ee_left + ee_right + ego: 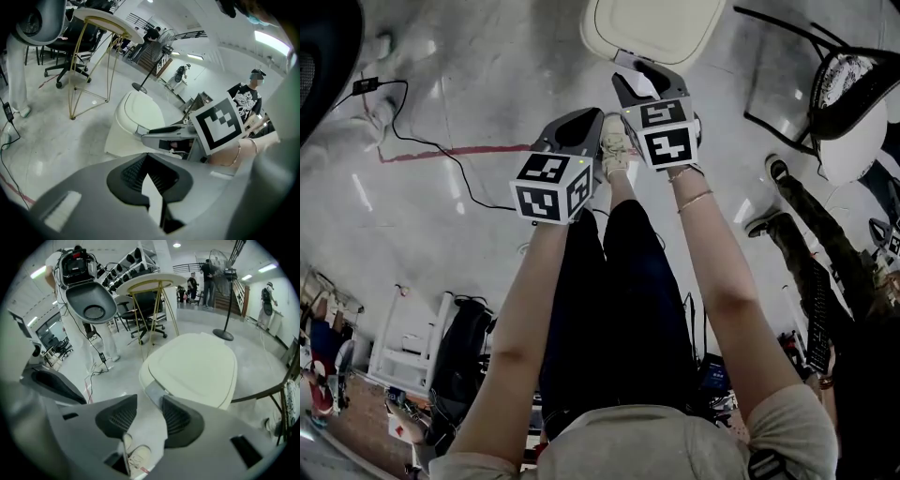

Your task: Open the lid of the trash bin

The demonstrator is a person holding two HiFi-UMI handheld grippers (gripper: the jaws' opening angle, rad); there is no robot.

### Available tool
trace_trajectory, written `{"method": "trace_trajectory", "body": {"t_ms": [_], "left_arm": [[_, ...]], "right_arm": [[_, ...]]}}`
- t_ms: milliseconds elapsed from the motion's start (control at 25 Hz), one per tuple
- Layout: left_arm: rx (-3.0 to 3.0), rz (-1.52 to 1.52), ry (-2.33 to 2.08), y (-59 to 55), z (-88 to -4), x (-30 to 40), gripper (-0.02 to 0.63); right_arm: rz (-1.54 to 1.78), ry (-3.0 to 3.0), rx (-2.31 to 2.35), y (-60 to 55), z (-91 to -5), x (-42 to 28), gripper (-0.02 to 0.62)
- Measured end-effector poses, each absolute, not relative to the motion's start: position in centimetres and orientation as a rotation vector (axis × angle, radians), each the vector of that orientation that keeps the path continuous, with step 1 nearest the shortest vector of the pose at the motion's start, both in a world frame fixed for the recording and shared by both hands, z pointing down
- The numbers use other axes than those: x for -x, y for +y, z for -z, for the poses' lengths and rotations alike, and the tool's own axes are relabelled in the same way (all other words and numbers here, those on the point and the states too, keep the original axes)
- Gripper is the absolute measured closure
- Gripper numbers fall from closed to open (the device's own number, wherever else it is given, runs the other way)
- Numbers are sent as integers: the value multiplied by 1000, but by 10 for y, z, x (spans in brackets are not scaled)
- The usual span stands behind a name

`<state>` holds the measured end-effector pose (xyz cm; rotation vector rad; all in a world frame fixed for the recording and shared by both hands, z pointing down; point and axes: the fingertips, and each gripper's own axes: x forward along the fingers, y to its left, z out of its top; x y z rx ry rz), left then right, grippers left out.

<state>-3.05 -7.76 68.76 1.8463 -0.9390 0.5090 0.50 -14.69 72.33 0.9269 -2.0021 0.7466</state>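
The cream trash bin (652, 28) stands on the floor at the top of the head view, its lid (197, 366) down. A grey tab (153, 391) sits at the lid's front edge. My right gripper (150, 401) is open and points down at that edge, its tips (642, 80) on either side of the tab without pressing on it. My left gripper (579, 120) hangs to the left of the right one and a little back from the bin. In its own view the left gripper (147, 157) has its tips together with nothing between them.
A black chair (848, 94) and another person's legs (806, 225) are to the right of the bin. A black cable (422, 141) and a red floor line (459, 150) lie at the left. A gold-legged table (154, 282) and a floor fan (225, 333) stand behind the bin.
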Motion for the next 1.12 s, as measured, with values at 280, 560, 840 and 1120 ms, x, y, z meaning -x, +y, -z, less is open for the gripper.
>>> {"method": "trace_trajectory", "body": {"t_ms": [280,560,840,1120], "left_arm": [[-1848,-518,-934,-78,-689,30,609],[-1846,-532,-937,-78,-686,35,609],[-1863,-545,-939,-85,-671,37,609],[-1920,-555,-941,-89,-633,37,609]], "right_arm": [[-785,-1976,-939,-148,-726,-7,433],[-780,-1955,-926,-150,-725,-6,440],[-818,-1979,-926,-149,-711,-5,416],[-801,-2013,-969,-149,-659,-16,416]]}}
